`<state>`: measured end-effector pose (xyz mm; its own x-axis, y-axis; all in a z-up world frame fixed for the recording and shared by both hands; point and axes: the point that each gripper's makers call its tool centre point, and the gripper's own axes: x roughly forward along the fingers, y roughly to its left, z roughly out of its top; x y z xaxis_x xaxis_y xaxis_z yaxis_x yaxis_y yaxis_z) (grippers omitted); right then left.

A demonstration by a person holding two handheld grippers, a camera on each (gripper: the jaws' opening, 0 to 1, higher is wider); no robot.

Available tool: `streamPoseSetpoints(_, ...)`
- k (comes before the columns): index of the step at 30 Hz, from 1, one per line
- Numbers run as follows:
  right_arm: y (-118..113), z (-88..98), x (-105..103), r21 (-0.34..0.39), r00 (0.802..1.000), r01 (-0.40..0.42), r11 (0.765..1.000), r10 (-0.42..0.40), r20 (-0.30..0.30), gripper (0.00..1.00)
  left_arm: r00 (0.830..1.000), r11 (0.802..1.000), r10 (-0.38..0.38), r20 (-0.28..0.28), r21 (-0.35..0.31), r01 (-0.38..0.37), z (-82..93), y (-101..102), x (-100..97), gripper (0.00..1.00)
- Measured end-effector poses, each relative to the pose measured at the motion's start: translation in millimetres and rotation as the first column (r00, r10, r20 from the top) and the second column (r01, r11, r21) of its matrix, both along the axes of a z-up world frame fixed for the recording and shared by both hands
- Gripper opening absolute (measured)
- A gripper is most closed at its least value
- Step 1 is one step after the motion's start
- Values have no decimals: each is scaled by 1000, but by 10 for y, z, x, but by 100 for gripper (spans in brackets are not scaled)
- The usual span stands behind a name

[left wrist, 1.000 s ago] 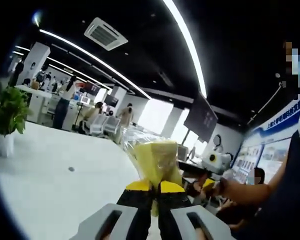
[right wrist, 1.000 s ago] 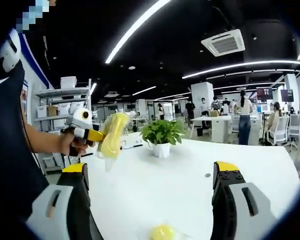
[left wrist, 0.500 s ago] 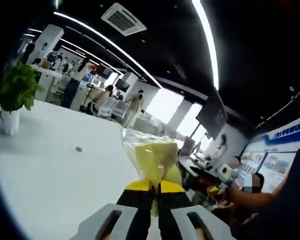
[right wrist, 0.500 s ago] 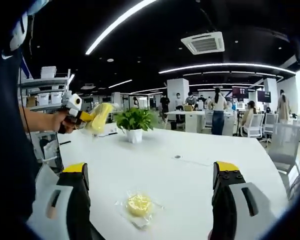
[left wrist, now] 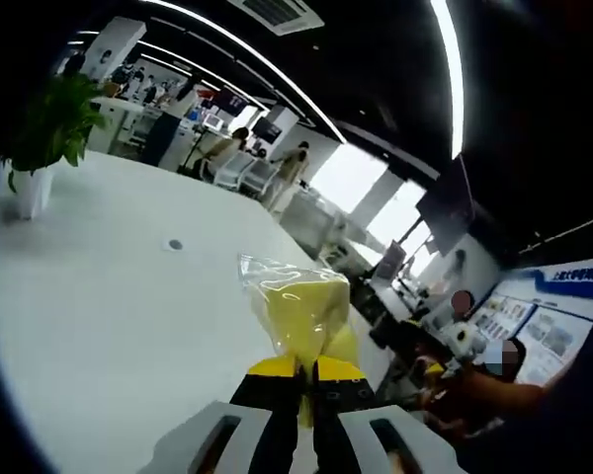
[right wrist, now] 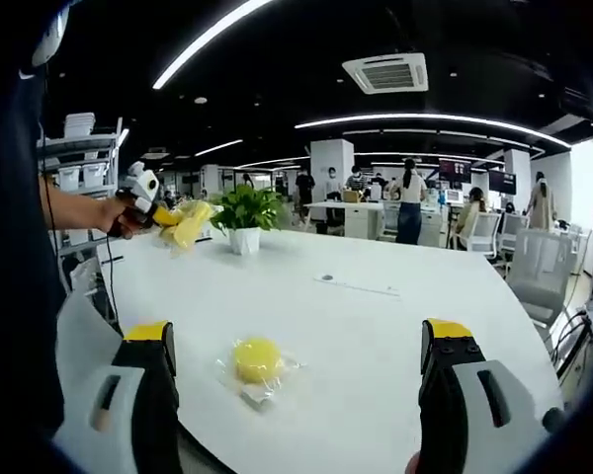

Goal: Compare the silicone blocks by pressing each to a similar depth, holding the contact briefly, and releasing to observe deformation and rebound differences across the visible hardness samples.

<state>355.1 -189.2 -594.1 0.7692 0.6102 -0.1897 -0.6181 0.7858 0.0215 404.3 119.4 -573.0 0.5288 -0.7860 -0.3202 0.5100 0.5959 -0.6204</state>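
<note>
- A round yellow silicone block (right wrist: 256, 358) in a clear wrapper lies on the white surface (right wrist: 395, 336) near its near edge, between the jaws of the right gripper (right wrist: 301, 370), which stand wide apart and well clear of it; nothing presses it yet
- A second, wedge-shaped bagged yellow block (left wrist: 298, 308) is held aloft, off the surface; the left gripper (left wrist: 304, 367) has its jaws together, clamped on the bag's lower end; in the right gripper view the left gripper (right wrist: 161, 215) sits out past the far left edge
- Judged step: set-up, before any press; next, the held block likely needs setting down near the round one, then an even, shallow press
- A blue wall banner (left wrist: 573, 281) carries white writing, too blurred to read; a potted plant (right wrist: 245, 215) stands at the far left edge
</note>
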Motion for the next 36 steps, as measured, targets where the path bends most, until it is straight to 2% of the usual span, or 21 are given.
streamPoseSetpoints(6,-87,-186,-51,-27,999,22,999,-23,-26,97,997,1000,-9,-74,2,9,-272,-4,-31,1)
streamPoseSetpoints(10,-114,-230,-85,-18,999,32,999,-33,-39,97,994,1000,-4,-112,5,5,-419,4,-29,1)
streamPoseSetpoints(13,-143,-266,-95,-16,998,42,999,-43,-46,97,988,1000,-8,-154,-17,5,-532,-4,-33,1)
streamPoseSetpoints(15,-144,-289,-108,-1,997,48,999,-48,-64,97,986,1000,-14,-168,1,15,-613,-21,-41,1)
streamPoseSetpoints(17,-144,-336,-127,-25,997,47,999,-48,-62,97,983,1000,-23,-184,12,26,-675,-43,-56,1)
streamPoseSetpoints(19,-157,-381,-132,-26,996,47,999,-49,-69,97,978,999,-26,-209,20,31,-765,-50,-59,1)
streamPoseSetpoints(23,-212,-480,-125,-18,993,65,998,-66,-94,97,965,1000,-22,-261,-5,21,-920,-32,-69,1)
streamPoseSetpoints(29,-238,-594,-134,-48,991,63,997,-68,-112,97,952,1000,-12,-306,-7,10,-1145,9,-108,2)
streamPoseSetpoints(32,-231,-615,-133,-54,993,60,997,-65,-95,97,948,1000,-5,-319,1,6,-1236,41,-123,2)
streamPoseSetpoints(36,-219,-663,-127,-38,994,61,997,-64,-90,97,931,1000,6,-365,-6,-9,-1385,72,-164,2)
